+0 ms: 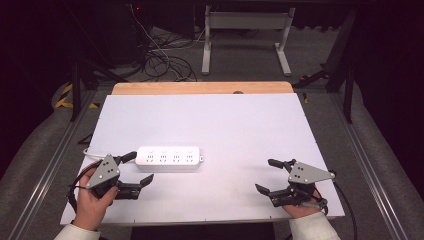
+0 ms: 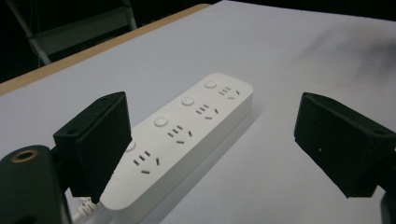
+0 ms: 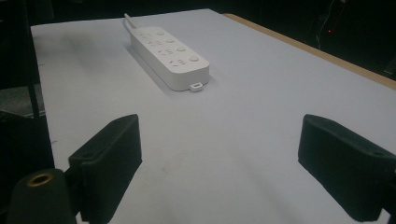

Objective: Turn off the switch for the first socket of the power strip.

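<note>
Item: white power strip [image 1: 170,158], flat on white table [image 1: 240,125], left of ctr, just beyond your left gripper [image 1: 134,174]. Its cord end is hidden behind that gripper. Both grippers' jaws apart, empty; right gripper [image 1: 269,176] well apart from strip. Bkgd: cables [image 1: 162,60] on floor, dim.

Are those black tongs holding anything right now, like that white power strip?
Nothing is held. The left tongs stand open beside the power strip, one jaw close to its end. The right tongs are open over bare table.
</note>
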